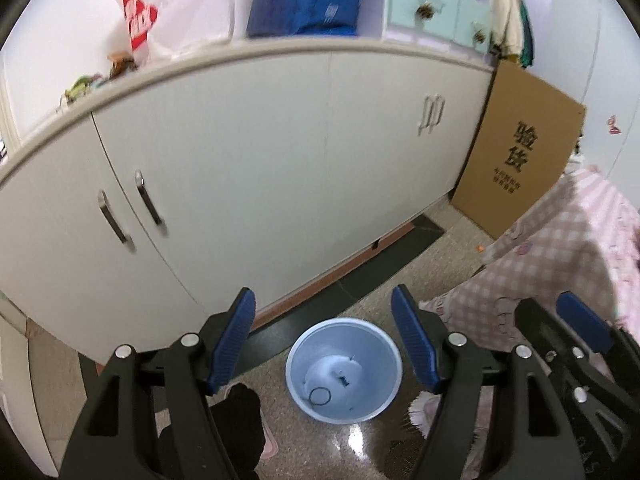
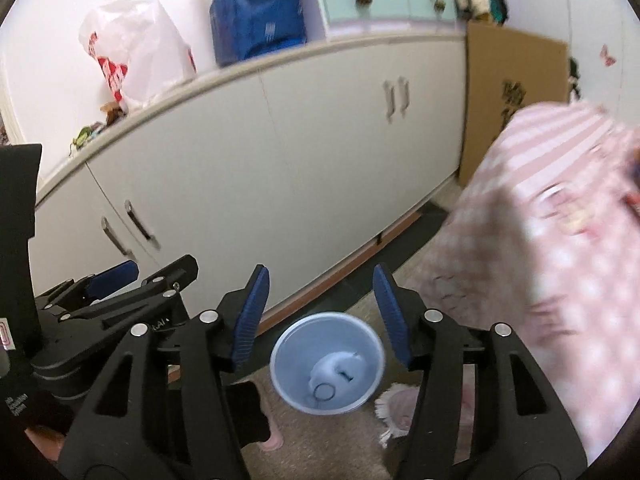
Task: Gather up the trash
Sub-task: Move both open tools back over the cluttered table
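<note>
A light blue waste bin point(image 1: 344, 370) point(image 2: 327, 363) stands on the speckled floor below both grippers. Inside it lie crumpled white paper point(image 1: 334, 372) point(image 2: 334, 370) and a thin black ring point(image 1: 320, 396) point(image 2: 323, 391). My left gripper point(image 1: 324, 308) hovers above the bin, open, with nothing between its blue pads. My right gripper point(image 2: 322, 284) also hangs above the bin, open and empty. In the left wrist view the right gripper's fingers point(image 1: 582, 320) show at the lower right; in the right wrist view the left gripper's fingers point(image 2: 116, 274) show at the lower left.
A long white cabinet point(image 1: 260, 168) point(image 2: 280, 152) runs behind the bin, with plastic bags point(image 1: 168, 4) and a blue pack point(image 1: 308, 0) on top. A brown cardboard sheet point(image 1: 520, 148) leans at its right end. Pink checked cloth point(image 1: 560, 248) point(image 2: 560, 240) hangs at the right.
</note>
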